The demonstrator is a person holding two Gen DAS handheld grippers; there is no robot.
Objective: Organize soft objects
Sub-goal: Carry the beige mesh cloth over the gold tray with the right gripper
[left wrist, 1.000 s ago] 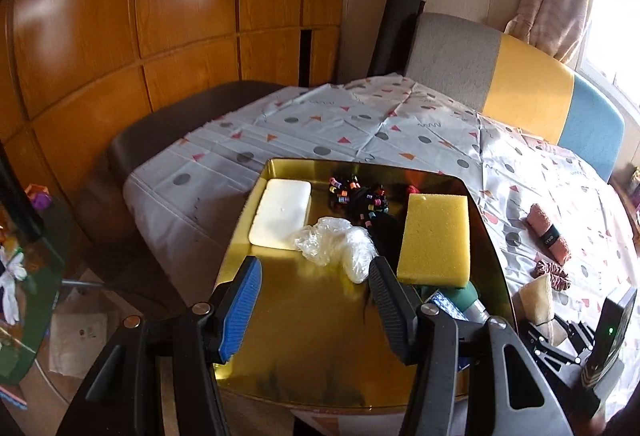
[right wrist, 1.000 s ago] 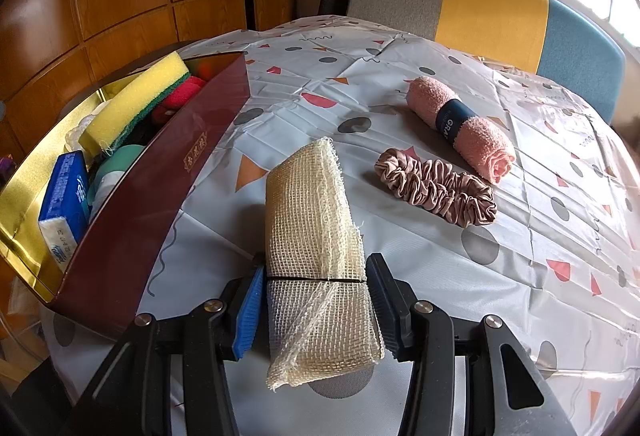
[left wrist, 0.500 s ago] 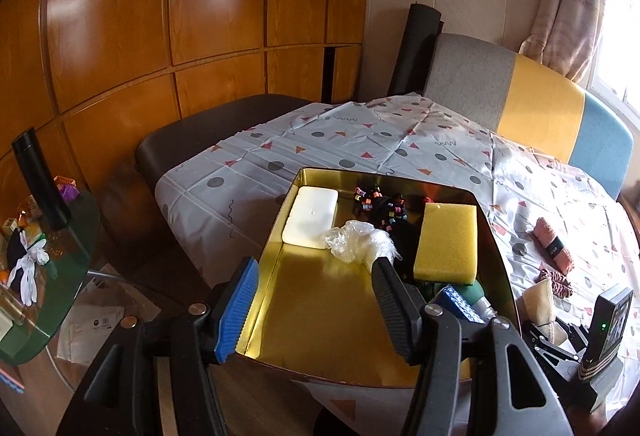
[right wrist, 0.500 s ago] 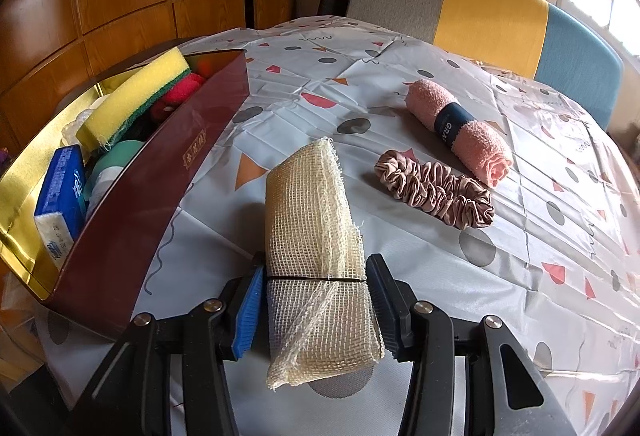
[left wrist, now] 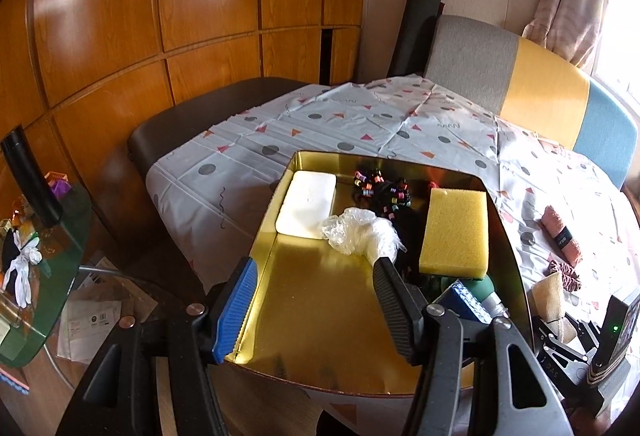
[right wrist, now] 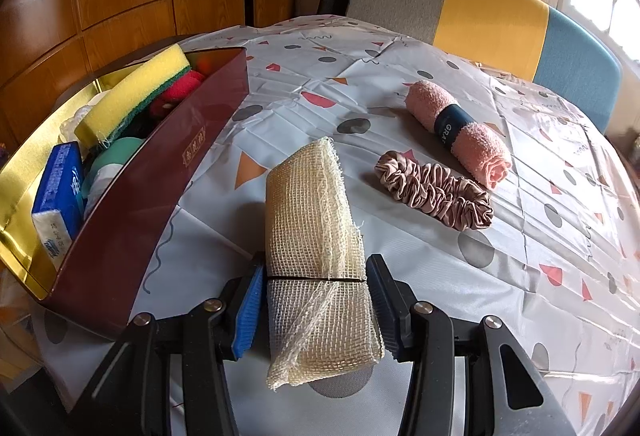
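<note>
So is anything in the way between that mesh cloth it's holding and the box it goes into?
Only the box's own dark red side wall, just left of the mesh cloth held in the right gripper. The cloth must go up over it. The tablecloth between them is bare.

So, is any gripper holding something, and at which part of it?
The right gripper grips the folded mesh cloth across its near end. The left gripper holds nothing.

One gold box (left wrist: 340,308), two sponges (left wrist: 456,232), one towel roll (right wrist: 456,128), one scrunchie (right wrist: 434,190).
</note>
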